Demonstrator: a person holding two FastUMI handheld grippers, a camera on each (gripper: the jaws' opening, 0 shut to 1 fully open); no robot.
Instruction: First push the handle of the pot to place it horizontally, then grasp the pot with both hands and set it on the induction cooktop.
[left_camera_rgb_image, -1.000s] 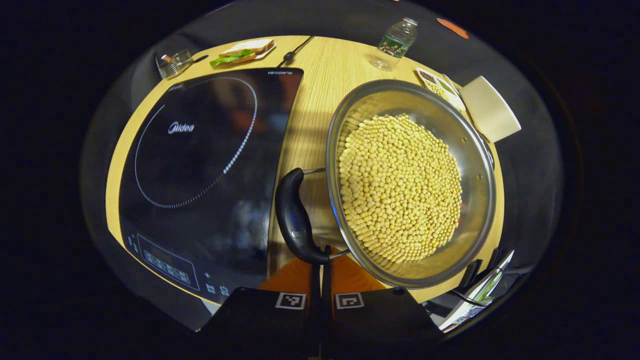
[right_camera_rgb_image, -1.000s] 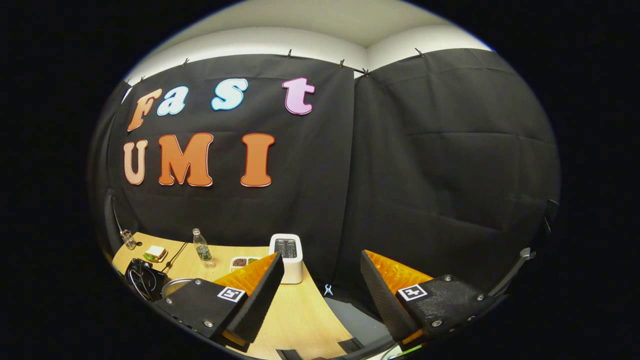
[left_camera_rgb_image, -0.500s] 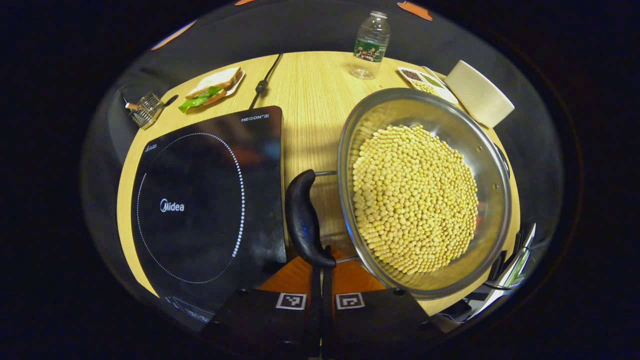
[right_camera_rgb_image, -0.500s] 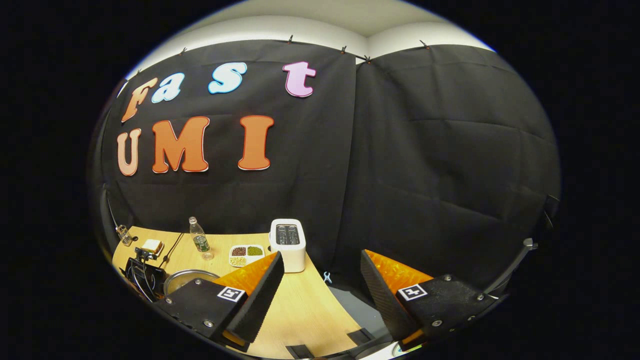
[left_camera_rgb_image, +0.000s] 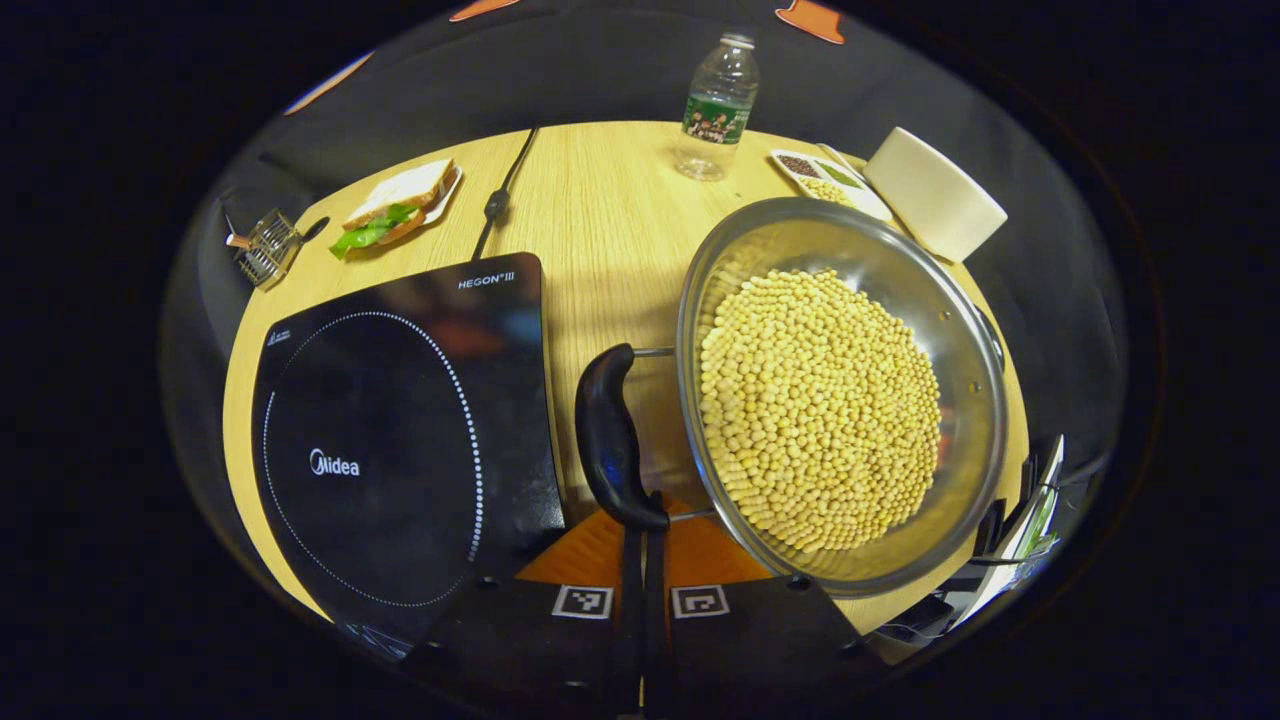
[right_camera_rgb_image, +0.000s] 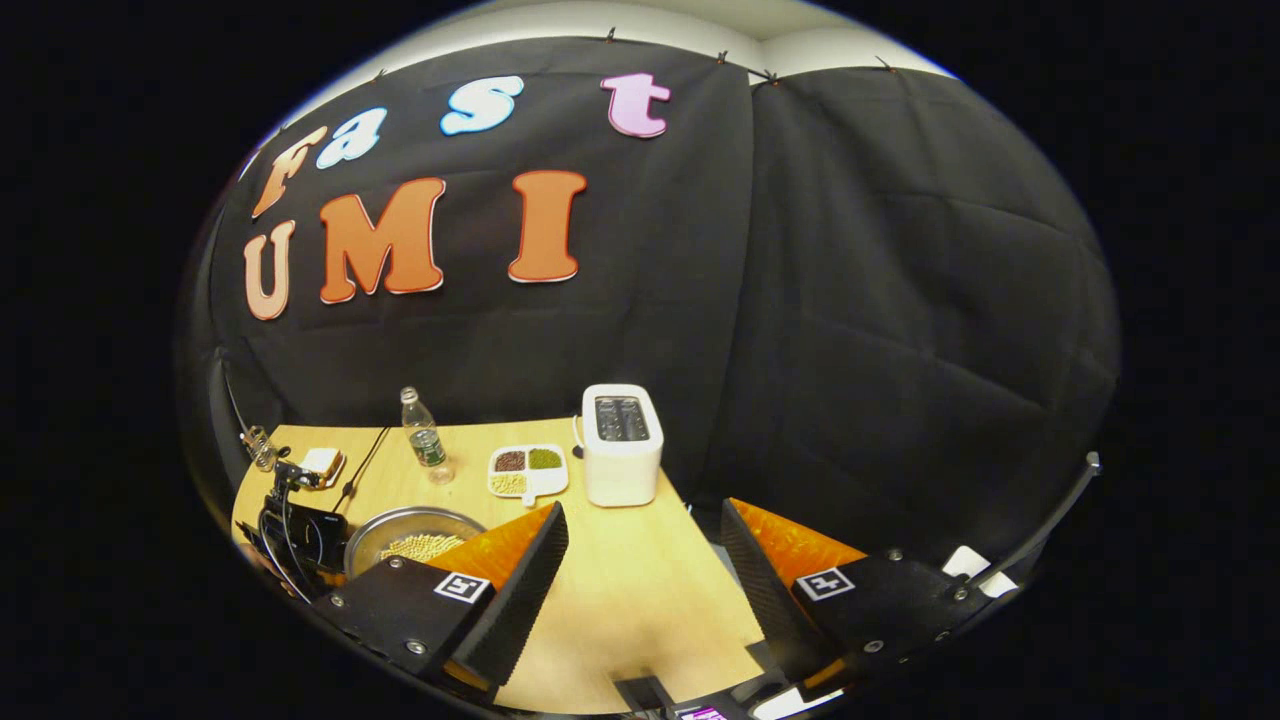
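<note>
Pushing the pot's handle (left_camera_rgb_image: 610, 440) is your job now, with your left gripper (left_camera_rgb_image: 640, 545) pinched closed right at its near end. The steel pot (left_camera_rgb_image: 960, 300) sits just right of the induction cooktop (left_camera_rgb_image: 400, 440), full of beans (left_camera_rgb_image: 820, 410), so it's heavy and slippery. Your right gripper (right_camera_rgb_image: 640, 570) waits wide open. Grab both handles.

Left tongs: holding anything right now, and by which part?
Nothing is clearly held. The left tongs are shut, tips against the near end of the pot handle; whether they pinch it cannot be told.
</note>
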